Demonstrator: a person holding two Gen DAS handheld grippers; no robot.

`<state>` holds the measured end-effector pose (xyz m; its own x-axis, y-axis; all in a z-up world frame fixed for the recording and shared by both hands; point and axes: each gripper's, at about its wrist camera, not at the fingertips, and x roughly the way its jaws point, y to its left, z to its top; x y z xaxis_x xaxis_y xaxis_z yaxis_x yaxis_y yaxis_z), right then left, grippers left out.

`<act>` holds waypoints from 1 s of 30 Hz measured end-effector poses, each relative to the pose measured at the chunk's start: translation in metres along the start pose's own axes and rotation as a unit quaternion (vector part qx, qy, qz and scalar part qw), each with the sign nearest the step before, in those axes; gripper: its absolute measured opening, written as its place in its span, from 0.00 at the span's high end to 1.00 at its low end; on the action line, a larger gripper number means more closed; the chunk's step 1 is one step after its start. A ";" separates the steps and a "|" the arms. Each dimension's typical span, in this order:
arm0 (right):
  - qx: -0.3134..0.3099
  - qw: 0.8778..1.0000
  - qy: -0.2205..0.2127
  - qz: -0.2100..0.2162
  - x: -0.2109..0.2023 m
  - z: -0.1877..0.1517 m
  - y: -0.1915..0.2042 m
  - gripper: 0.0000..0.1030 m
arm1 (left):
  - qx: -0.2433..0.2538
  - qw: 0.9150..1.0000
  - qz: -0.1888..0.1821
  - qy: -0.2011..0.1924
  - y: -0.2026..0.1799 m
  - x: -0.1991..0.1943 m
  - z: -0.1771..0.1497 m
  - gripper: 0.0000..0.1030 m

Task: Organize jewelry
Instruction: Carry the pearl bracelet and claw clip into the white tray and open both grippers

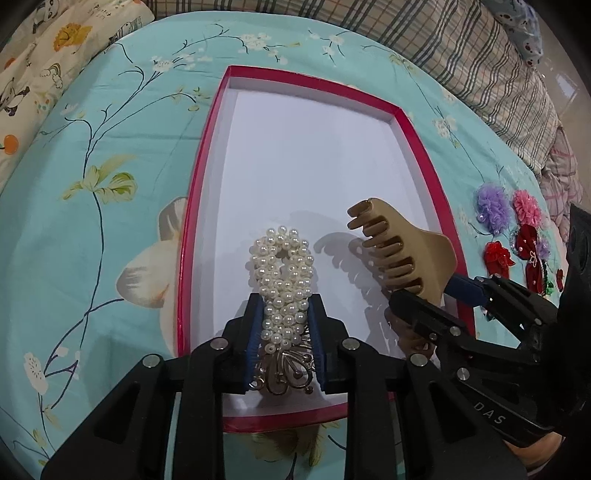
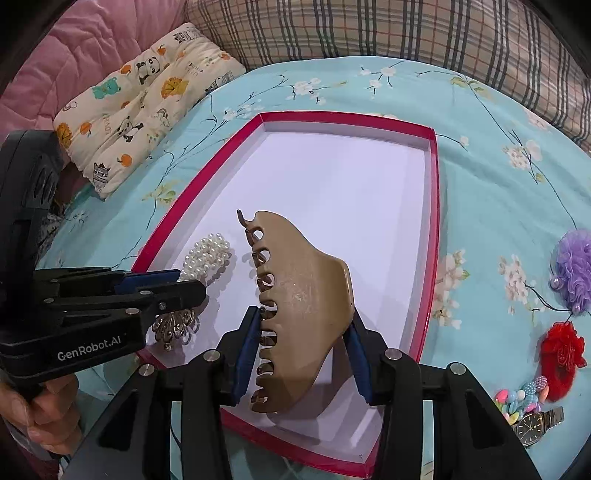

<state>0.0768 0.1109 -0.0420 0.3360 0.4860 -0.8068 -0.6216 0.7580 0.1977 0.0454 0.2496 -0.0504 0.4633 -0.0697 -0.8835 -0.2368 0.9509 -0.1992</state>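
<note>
A floral turquoise bedsheet point(image 1: 110, 258) is covering the whole work surface, with a plaid blanket point(image 2: 388, 29) bunching along its far edge and a panda-print cushion point(image 2: 147, 99) lying at the far left. A red-rimmed tray point(image 1: 417, 147) with a white floor is sitting open in the middle of the sheet. You are holding your right gripper point(image 2: 303, 354) over the tray's near right part, its blue-padded fingers clenched on a tan claw clip point(image 2: 303, 295), teeth facing left; whether the clip is touching the floor cannot be told. You are holding your left gripper point(image 1: 286, 343) over the tray's near left part, clamping a pearl hair clip point(image 1: 284, 273) by its silver filigree end, the pearl loop pointing toward the far side. The two clips are lying just beside one another, apart. On the sheet to the right of the tray, a purple fabric flower point(image 2: 574, 269), a pink fabric flower point(image 1: 526, 206) and a red fabric flower point(image 2: 563, 354) are clustering together. Nearer to you, a bunch of pastel beads point(image 2: 521, 398) is resting against a wristwatch point(image 2: 535, 424) with a dark dial.
</note>
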 end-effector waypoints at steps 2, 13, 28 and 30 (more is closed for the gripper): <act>0.001 1.000 0.001 0.003 0.001 0.000 0.000 0.53 | -0.001 1.000 0.003 0.001 -0.001 0.000 0.000 0.78; 0.012 1.000 0.005 0.007 0.001 0.000 -0.003 0.52 | -0.017 1.000 -0.004 0.002 0.008 -0.008 -0.009 0.72; 0.021 1.000 -0.010 0.015 -0.017 -0.003 -0.005 0.45 | -0.018 1.000 -0.004 -0.004 0.007 -0.020 -0.010 0.64; 0.024 1.000 -0.014 0.015 -0.022 -0.003 -0.007 0.45 | -0.016 1.000 -0.003 -0.006 0.005 -0.022 -0.010 0.64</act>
<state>0.0715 0.0929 -0.0275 0.3384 0.5199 -0.7844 -0.5974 0.7627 0.2478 0.0255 0.2527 -0.0363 0.4759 -0.0720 -0.8766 -0.2610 0.9402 -0.2190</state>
